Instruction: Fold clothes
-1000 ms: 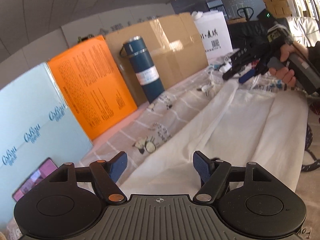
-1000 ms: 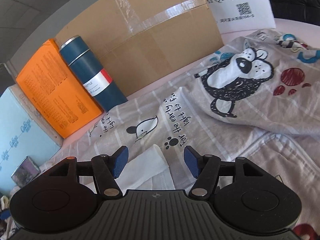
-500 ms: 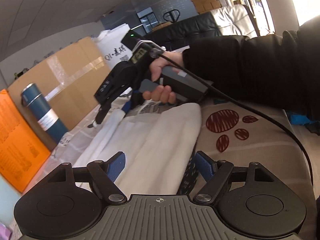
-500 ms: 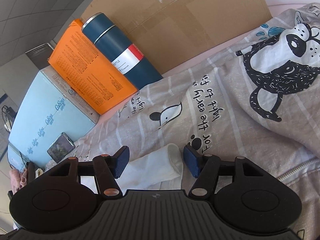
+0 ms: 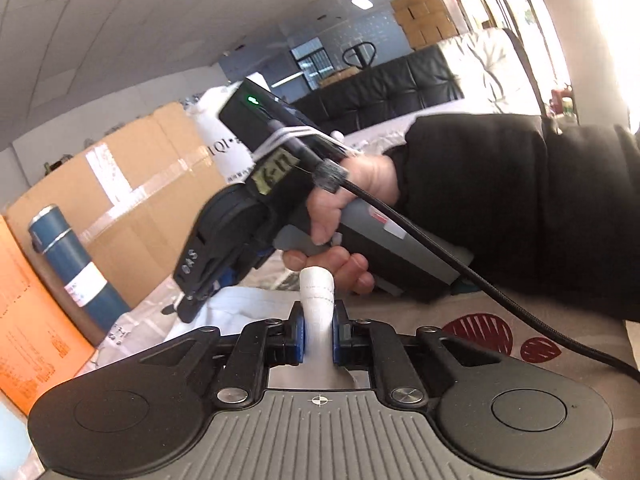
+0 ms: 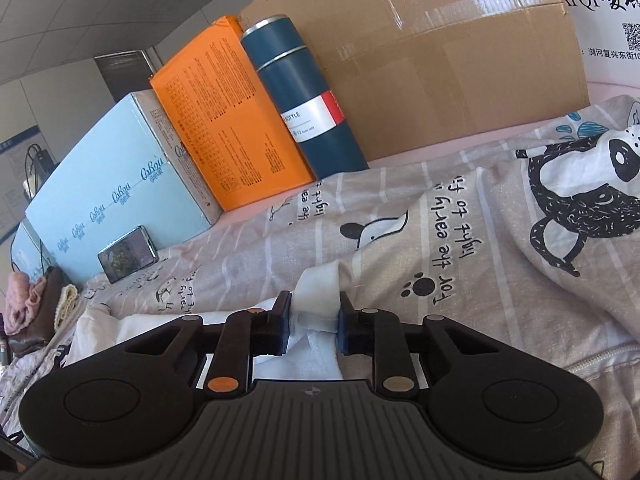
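A white garment [image 5: 248,304] lies on a printed bedsheet [image 6: 460,240]. My left gripper [image 5: 318,338] is shut on a pinched fold of the white garment, which sticks up between its blue pads. My right gripper [image 6: 313,322] is shut on another bunched edge of the white garment [image 6: 320,292]. In the left wrist view the right gripper's body [image 5: 224,240] and the hand holding it sit just beyond my left fingers, above the garment.
Along the back stand a cardboard box [image 6: 440,60], a dark blue bottle [image 6: 304,96], an orange box [image 6: 228,120] and a light blue box [image 6: 116,176] with a phone [image 6: 128,254] leaning on it. Folded clothes [image 6: 28,308] lie at far left. The person's black sleeve [image 5: 520,208] fills the right.
Both grippers were open half a second ago and have closed on the white garment. The left gripper has moved closer to the right gripper.
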`<state>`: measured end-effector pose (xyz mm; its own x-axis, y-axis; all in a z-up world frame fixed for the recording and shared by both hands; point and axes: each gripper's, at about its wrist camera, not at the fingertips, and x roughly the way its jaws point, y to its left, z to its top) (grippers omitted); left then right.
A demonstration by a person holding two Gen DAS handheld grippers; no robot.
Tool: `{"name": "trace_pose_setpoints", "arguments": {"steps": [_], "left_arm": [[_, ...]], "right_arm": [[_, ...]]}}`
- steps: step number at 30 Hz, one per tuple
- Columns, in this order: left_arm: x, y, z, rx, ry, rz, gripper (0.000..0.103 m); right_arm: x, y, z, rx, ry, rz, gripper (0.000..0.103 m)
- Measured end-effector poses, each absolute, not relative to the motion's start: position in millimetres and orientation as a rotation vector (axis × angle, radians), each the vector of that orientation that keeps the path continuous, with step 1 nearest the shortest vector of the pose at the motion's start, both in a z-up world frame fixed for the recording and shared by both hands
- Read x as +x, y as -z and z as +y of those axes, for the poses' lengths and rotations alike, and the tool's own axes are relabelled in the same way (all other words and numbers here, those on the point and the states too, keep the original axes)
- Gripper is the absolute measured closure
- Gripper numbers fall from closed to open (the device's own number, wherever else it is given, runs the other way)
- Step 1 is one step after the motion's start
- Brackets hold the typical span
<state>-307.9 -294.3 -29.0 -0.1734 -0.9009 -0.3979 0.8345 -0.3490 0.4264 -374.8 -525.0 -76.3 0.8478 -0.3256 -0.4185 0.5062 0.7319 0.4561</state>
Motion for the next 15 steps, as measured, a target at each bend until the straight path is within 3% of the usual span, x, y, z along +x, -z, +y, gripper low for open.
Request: {"name": "trace_pose_setpoints", "arguments": {"steps": [8, 15], "left_arm": [[-254, -6, -241, 0.465, 1.636, -0.156, 0.092], [-203, -34, -181, 0.293, 1.445, -0.184, 0.092]], "right_arm": [[-355, 31, -490, 0.508, 0.502, 0.216, 0.084], [-289, -28, -435, 0.381, 0.498, 0.164, 0.086]]}}
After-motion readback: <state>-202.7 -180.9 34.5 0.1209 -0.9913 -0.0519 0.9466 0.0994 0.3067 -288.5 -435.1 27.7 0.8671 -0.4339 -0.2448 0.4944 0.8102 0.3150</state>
